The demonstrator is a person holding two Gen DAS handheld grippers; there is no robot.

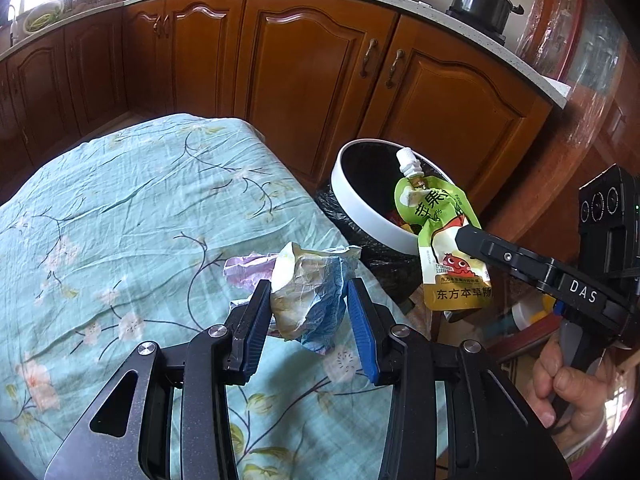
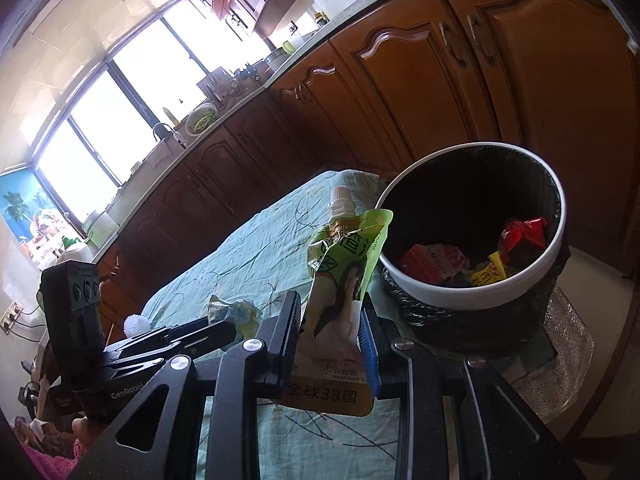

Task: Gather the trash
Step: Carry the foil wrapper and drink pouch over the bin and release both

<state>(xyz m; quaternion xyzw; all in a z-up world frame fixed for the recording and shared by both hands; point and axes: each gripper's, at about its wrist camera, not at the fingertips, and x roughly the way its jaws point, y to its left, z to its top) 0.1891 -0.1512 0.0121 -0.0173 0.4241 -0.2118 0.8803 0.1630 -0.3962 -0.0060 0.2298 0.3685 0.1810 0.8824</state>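
Note:
My left gripper (image 1: 308, 294) is shut on a crumpled white and blue wrapper (image 1: 308, 296), held just above the teal floral tablecloth (image 1: 120, 208); a pale purple scrap (image 1: 248, 266) lies behind it. My right gripper (image 2: 330, 312) is shut on a green and yellow drink pouch (image 2: 340, 280) with a white cap. The pouch also shows in the left wrist view (image 1: 440, 236), held at the rim of the white bin (image 1: 352, 196). In the right wrist view the bin (image 2: 480, 296), lined with a black bag, holds several red and yellow wrappers.
Brown wooden cabinets (image 1: 312, 80) under a pale countertop run behind the table and bin. A black pot (image 1: 480, 0) stands on the counter. The bin stands beside the table's right edge on a silvery mat (image 2: 568, 344).

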